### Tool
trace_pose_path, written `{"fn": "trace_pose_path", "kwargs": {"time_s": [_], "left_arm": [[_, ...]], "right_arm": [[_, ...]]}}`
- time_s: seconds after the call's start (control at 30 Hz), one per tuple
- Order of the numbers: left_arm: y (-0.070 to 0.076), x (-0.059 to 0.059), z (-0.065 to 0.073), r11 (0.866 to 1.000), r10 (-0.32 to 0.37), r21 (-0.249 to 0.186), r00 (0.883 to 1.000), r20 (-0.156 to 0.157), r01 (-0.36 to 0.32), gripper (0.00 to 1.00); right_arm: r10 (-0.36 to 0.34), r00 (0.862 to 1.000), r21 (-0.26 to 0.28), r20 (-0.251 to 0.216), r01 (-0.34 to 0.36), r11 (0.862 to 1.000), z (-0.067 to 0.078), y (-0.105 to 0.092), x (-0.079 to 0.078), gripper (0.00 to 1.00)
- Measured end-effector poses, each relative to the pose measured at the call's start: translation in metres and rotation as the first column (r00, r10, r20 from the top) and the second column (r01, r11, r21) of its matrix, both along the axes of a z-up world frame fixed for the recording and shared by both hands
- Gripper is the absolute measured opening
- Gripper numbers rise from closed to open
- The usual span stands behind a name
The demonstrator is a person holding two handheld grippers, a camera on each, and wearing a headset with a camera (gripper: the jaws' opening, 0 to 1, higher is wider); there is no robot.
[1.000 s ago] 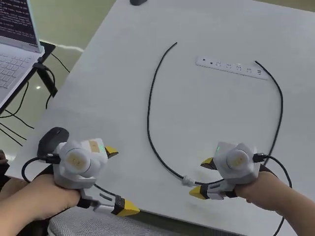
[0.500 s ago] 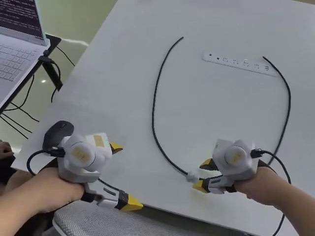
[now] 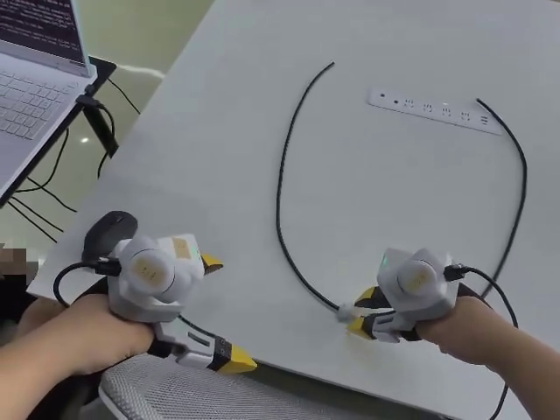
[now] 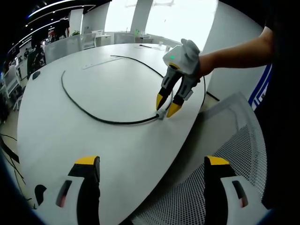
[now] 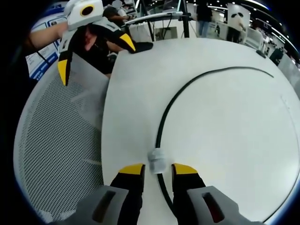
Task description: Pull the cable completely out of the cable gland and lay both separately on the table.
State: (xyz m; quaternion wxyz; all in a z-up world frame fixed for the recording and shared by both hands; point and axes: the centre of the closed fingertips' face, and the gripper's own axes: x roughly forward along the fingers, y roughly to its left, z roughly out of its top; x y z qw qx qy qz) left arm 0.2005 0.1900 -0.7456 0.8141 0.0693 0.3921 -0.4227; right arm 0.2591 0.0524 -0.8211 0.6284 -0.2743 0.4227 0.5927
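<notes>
A long black cable (image 3: 282,188) curves across the white table (image 3: 219,157) and ends near the front edge in a small white cable gland (image 3: 345,311). My right gripper (image 3: 358,313) straddles the gland. In the right gripper view the gland (image 5: 157,161) lies between the yellow tips of the right gripper (image 5: 158,169), with a thin gap on each side. My left gripper (image 3: 223,311) hovers wide open over the table's front left edge, holding nothing. The left gripper view looks between the jaws of the left gripper (image 4: 151,164) at the right gripper (image 4: 166,104) and gland (image 4: 161,114).
A white power strip (image 3: 433,109) lies at the back right, its black cord (image 3: 518,184) looping toward the right hand. A black mouse (image 3: 105,232) sits at the table's left corner. A laptop (image 3: 31,83) stands off to the left. A mesh chair (image 3: 149,389) is below the edge.
The right gripper's jaws have narrowed around the gland, which has slid a little along the table's front. The left gripper has stayed about where it was, still wide open.
</notes>
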Motion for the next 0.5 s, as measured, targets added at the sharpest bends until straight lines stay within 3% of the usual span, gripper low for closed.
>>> {"fn": "trace_pose_path", "kwargs": {"time_s": [0.5], "left_arm": [[-0.0032,0.0009,0.0025,1.000,0.003,-0.009,1.000,-0.006,-0.003,0.89]], "right_arm": [[0.016,1.000,-0.008,0.005,-0.016,1.000,-0.0019,-0.0009,-0.0004,0.09]]}}
